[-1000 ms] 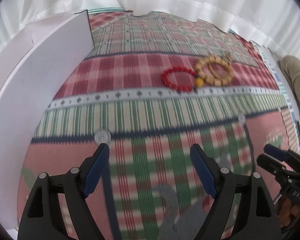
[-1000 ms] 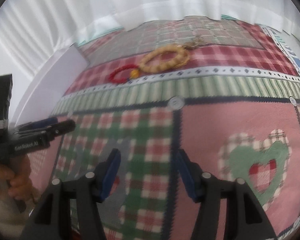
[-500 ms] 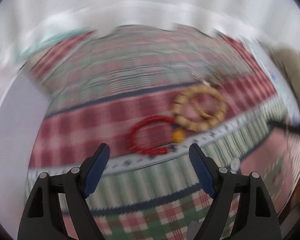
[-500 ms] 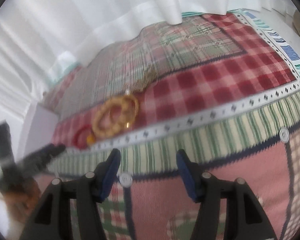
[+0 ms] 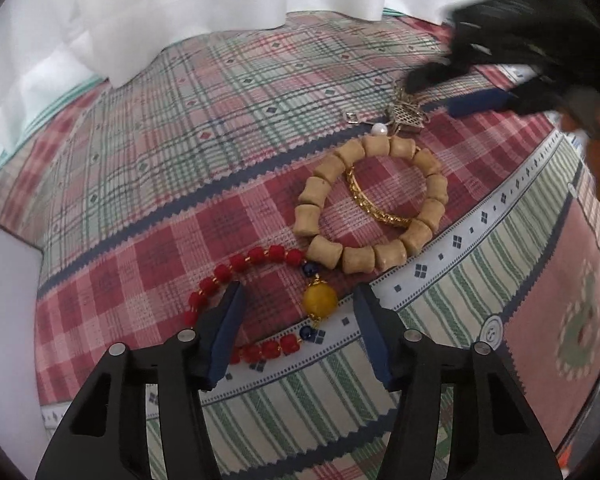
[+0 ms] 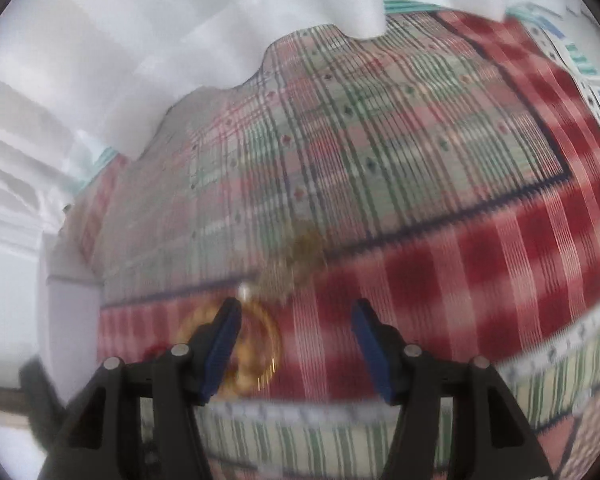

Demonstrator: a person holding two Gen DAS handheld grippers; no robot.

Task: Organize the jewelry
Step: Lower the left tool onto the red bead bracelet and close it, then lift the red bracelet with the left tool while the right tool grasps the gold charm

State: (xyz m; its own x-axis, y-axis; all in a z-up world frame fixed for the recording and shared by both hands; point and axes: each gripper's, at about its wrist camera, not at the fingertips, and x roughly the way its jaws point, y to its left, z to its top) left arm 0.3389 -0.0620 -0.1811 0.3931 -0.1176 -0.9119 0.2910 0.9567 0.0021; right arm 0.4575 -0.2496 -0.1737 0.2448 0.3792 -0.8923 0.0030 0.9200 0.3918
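The red beaded bracelet with a yellow bead (image 5: 256,304) lies on the plaid patchwork cloth (image 5: 180,168), touching the tan wooden bead bracelet (image 5: 374,210) that rings a gold chain bangle (image 5: 374,204), and the left gripper (image 5: 298,332) is closing around it, pads not yet pressing: pickup is underway, I'd say, needing a lower, firm pinch. The right gripper (image 6: 296,342), released and empty, shows only blur; the left view alone is sharp

My left wrist view looks steeply down, close over the patchwork cloth (image 5: 220,184). My right does likewise. Both share the wooden bead bracelet (image 5: 380,258).
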